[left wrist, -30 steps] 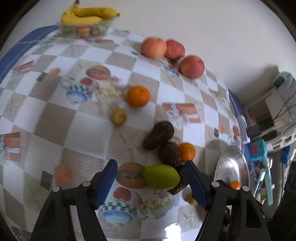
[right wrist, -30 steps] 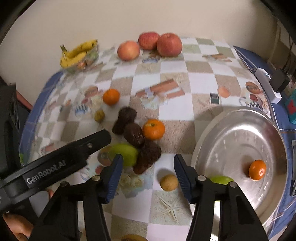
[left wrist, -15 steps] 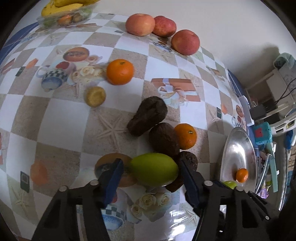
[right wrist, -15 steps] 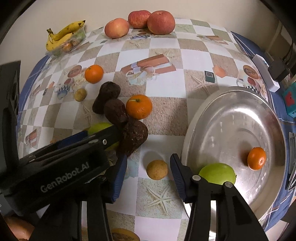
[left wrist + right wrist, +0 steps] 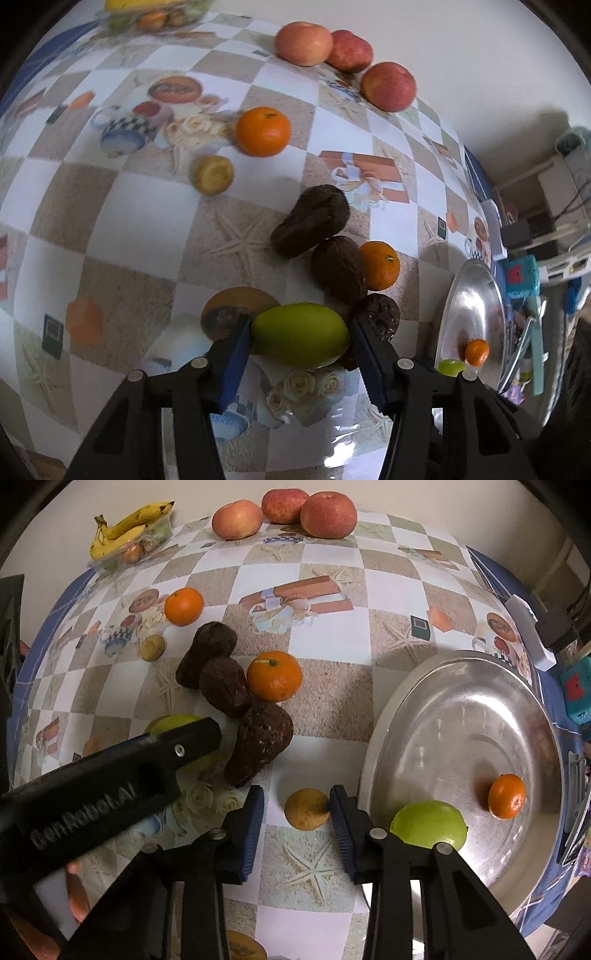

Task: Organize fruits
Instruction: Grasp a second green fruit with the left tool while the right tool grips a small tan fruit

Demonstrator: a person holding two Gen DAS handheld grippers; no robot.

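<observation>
My left gripper [image 5: 301,338] has its blue pads on both sides of a green mango [image 5: 300,335] that lies on the checked tablecloth; it also shows in the right wrist view [image 5: 173,725], partly hidden by the left gripper's arm. My right gripper [image 5: 297,812] is open around a small yellow-brown fruit [image 5: 307,809], right pad near it, left pad apart. A round metal tray [image 5: 480,709] at the right holds a green fruit [image 5: 428,829] and a small orange [image 5: 506,801].
Three dark brown fruits [image 5: 225,686] and an orange [image 5: 274,676] lie mid-table. Another orange [image 5: 183,606] and a small yellow-brown fruit [image 5: 153,647] lie further left. Three apples [image 5: 284,513] and a banana bowl [image 5: 129,531] stand at the far edge.
My left gripper has come down and closed in around the green mango. My right gripper has moved down towards the small yellow-brown fruit beside the tray.
</observation>
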